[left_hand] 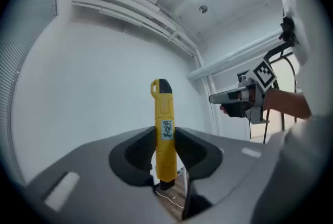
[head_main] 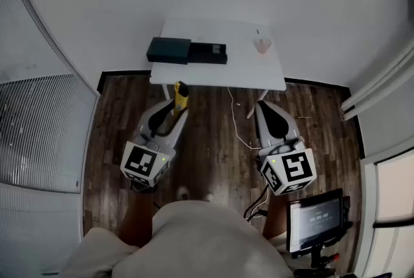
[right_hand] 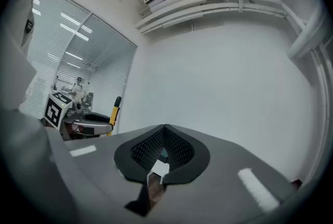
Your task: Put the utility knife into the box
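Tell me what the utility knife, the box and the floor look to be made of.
The utility knife is probably moulded plastic: a smooth, semi-gloss yellow body with a black tip and a paper-like sticker. The box is dark, matte and sharp-edged, so likely cardboard, though rigid plastic cannot be ruled out. The floor shows dark planks with grain. Whether it is real wood or laminate cannot be told.

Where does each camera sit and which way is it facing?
Head view: on the head, steeply down at white table, left gripper, right gripper, torso.
Left gripper view: on that gripper, along jaws clamping yellow utility knife, toward wall.
Right gripper view: on that gripper, along shut jaws, toward wall.
Shared: each gripper view shows the other gripper.
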`<state>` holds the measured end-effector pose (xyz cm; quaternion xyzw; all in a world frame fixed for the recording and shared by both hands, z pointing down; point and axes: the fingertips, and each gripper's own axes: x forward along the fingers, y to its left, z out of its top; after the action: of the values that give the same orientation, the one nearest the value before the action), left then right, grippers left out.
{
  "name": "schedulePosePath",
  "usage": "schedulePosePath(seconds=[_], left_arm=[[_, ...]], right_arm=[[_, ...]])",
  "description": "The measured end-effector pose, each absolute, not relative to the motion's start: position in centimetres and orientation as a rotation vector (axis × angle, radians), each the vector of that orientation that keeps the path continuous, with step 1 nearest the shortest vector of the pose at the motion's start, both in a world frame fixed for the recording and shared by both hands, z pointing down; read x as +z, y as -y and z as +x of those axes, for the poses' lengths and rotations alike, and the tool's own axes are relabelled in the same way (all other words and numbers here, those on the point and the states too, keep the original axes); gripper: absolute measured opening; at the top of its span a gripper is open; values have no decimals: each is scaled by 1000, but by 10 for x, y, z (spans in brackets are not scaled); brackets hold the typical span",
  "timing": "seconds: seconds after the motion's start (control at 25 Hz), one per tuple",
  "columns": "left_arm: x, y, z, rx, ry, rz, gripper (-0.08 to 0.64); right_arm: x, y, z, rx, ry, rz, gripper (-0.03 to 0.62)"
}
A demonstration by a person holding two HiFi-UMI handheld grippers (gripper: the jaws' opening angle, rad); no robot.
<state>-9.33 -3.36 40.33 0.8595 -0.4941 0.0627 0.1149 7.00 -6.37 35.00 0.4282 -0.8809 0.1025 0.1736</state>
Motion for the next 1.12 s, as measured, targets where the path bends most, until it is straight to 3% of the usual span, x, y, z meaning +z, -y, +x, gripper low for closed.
schedulePosePath(seconds=[1.12], left_arm=[[407, -3, -101, 220, 1553, 2463, 110]], right_arm=[[358, 41, 51, 330, 2600, 1064, 2]])
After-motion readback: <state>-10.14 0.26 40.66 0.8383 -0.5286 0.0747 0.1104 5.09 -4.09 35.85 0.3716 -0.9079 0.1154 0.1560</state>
